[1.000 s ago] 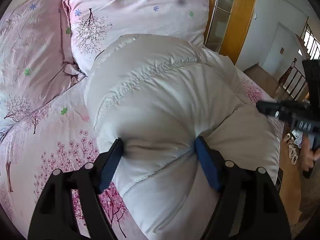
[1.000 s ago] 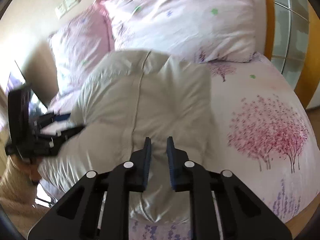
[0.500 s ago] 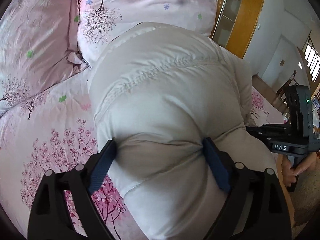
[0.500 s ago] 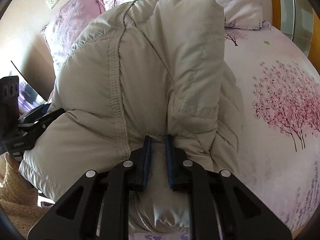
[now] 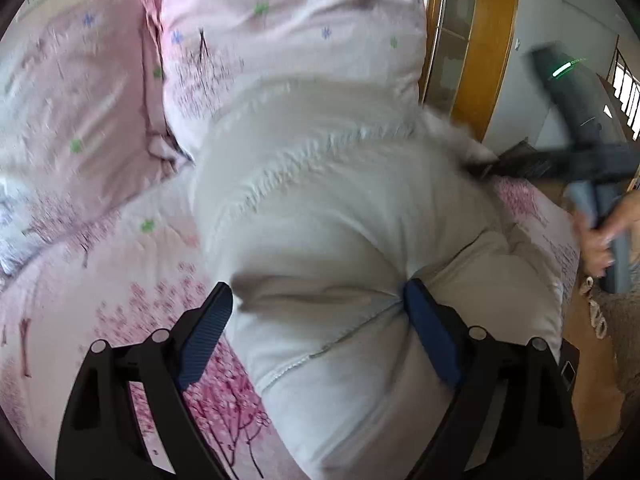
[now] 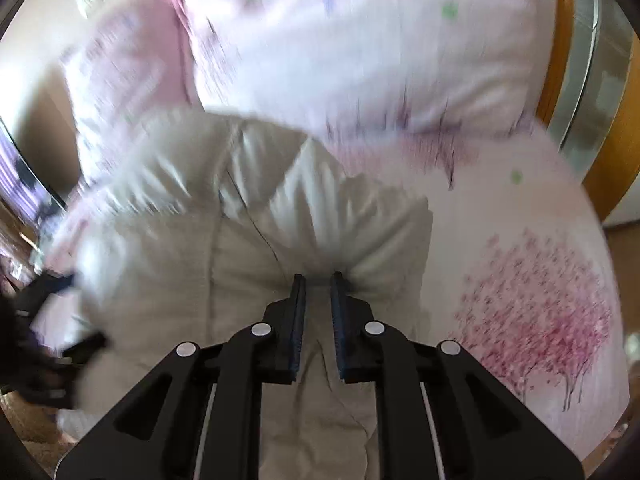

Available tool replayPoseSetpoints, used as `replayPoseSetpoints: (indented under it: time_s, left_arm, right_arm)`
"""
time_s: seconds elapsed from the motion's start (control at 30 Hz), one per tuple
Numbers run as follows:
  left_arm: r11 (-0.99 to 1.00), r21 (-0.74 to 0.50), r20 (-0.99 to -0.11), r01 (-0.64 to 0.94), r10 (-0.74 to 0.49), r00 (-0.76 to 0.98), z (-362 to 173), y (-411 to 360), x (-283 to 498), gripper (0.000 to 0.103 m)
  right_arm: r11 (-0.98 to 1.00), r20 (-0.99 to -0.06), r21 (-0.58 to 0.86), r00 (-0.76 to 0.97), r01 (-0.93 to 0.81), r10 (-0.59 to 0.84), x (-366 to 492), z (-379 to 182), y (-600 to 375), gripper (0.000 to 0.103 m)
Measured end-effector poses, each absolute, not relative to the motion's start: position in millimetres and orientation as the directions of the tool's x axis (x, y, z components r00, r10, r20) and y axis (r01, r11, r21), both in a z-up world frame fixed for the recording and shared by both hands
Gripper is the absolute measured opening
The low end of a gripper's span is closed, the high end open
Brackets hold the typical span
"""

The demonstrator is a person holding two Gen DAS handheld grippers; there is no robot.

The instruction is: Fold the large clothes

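The padded white jacket (image 5: 340,240) lies bunched on the floral bedsheet (image 5: 120,280), just short of the pillows (image 5: 280,28). The left gripper (image 5: 318,320) straddles a thick fold, jaws spread wide, pads pressing it. Only the left view shows the person's hand (image 5: 600,240). The right gripper (image 6: 318,280), nearly closed, pinches a thin fold of jacket.

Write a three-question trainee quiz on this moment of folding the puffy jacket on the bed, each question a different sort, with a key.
1. True or false: the right gripper pinches a fold of the white jacket.
2. The left gripper is: A) wide around a thick bulge of jacket, B) shut on a pillow, C) out of view.
3. Fill in: the jacket lies on a bedspread printed with pink ____.

Key: 1 true; 2 A; 3 trees.
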State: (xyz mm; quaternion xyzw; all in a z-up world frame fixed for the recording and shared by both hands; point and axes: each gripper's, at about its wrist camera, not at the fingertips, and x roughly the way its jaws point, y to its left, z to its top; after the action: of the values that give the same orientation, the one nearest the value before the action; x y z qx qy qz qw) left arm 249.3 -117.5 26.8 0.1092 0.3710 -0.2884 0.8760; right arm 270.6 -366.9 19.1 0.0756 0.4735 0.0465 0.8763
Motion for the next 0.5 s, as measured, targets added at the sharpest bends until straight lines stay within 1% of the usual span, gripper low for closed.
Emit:
replayPoseSetpoints:
  time_s: [0.07,0.17,0.27,0.33,0.5]
  left_arm:
    - [0.814,0.001,-0.689,0.581,-0.42,0.59,40.1,-117.8,249.9,0.086]
    - [0.832,0.057,-0.656,0.552,-0.386,0.649,55.3,-120.1,258.0,0.086]
    - [0.834,0.082,-0.684,0.546,-0.352,0.639,52.2,-128.6,274.4,0.086]
    - [0.829,0.076,-0.711,0.554,-0.344,0.613,43.3,-132.2,282.0,0.086]
    - [0.827,0.06,-0.736,0.559,-0.341,0.585,28.9,-135.1,287.8,0.086]
  right_arm:
    - [0.989,-0.855,0.149,0.499,-0.026,0.141,278.5,5.3,-362.9,0.011]
    - [0.991,-0.871,0.131,0.474,-0.037,0.133,278.2,-0.9,-359.3,0.011]
    - [0.99,-0.882,0.131,0.45,-0.052,0.14,280.7,-5.5,-359.3,0.011]
    - [0.988,-0.887,0.145,0.436,-0.055,0.155,281.7,-9.1,-360.9,0.011]
    - [0.983,-0.893,0.172,0.411,-0.065,0.183,286.5,-20.7,-362.4,0.01]
